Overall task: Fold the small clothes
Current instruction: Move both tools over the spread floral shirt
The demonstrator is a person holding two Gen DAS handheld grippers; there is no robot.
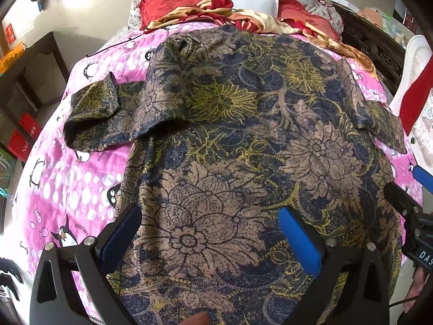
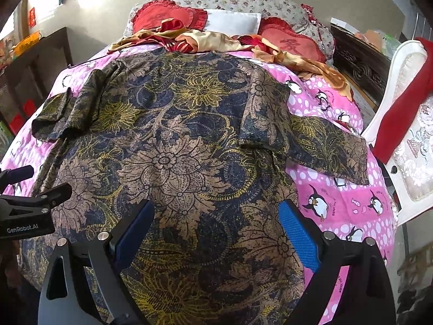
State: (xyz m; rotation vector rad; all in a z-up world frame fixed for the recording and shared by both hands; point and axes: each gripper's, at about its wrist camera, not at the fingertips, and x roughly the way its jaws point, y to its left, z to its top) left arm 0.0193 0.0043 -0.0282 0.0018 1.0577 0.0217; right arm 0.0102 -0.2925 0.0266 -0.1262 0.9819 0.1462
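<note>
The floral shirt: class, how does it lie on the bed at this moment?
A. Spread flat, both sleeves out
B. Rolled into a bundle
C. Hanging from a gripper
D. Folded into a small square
A: the floral shirt lies spread over the pink penguin bedspread, a sleeve out on each side.

A pink penguin-print bedspread (image 2: 338, 211) covers the bed across the lower frame; two red heart-shaped cushions (image 2: 162, 13) lie at top centre with a white pillow (image 2: 232, 23) between them; a crumpled red-and-gold satin cloth (image 1: 243, 19) sprawls just below; a white chair (image 2: 406, 108) draped with a red cloth (image 2: 400, 103) stands at right; dark wooden furniture (image 1: 35, 67) fills the upper left.
</note>
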